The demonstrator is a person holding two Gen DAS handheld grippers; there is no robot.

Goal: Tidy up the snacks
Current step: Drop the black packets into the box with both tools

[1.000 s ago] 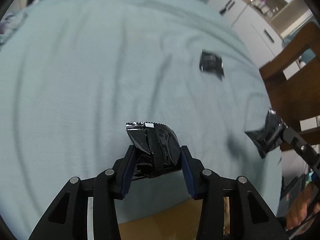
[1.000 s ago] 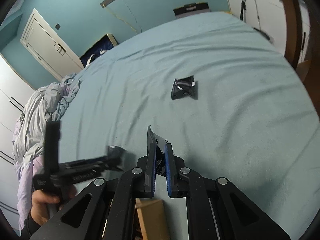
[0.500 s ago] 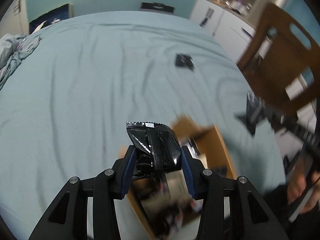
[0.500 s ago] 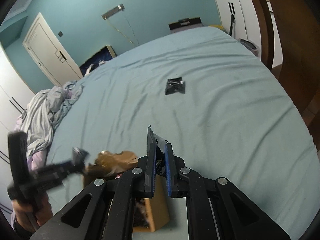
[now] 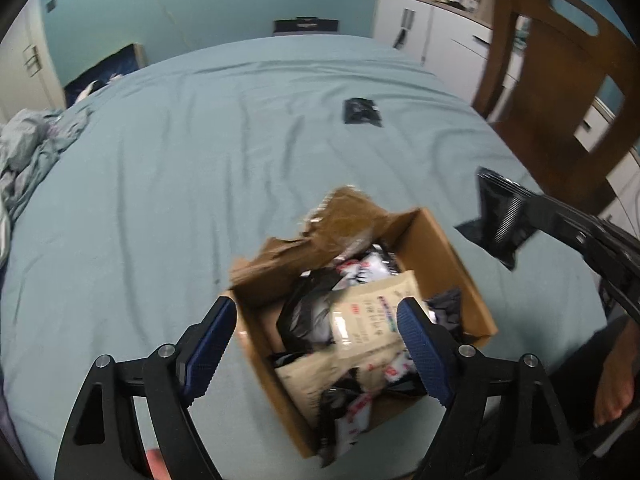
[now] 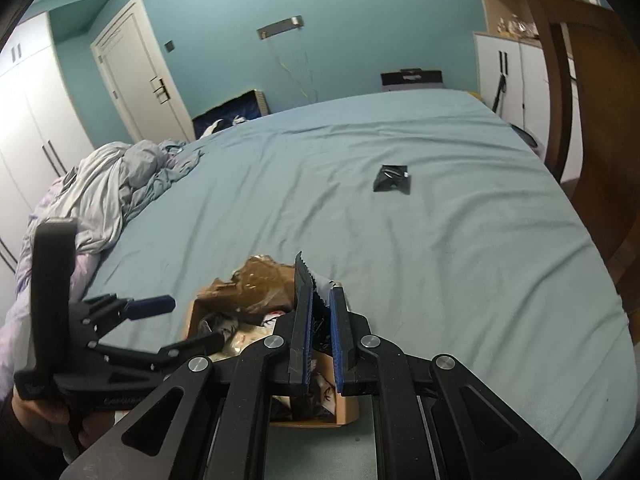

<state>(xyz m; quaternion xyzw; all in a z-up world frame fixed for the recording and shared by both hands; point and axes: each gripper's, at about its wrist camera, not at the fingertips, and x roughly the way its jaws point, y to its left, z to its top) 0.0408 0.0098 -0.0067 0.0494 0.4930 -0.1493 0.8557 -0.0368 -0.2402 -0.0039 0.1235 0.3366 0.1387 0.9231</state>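
The left gripper [image 5: 316, 344] hovers over the cardboard box [image 5: 448, 252] with its jaws spread wide and nothing between them. The box (torn flap at its 12 o'clock edge) is full of snack packets. The right gripper [image 6: 320, 308] is clamped on a black packet [image 5: 498, 216]. Another black packet [image 6: 392, 179] lies on the bed [image 6: 460, 260], toward 1 o'clock of the box.
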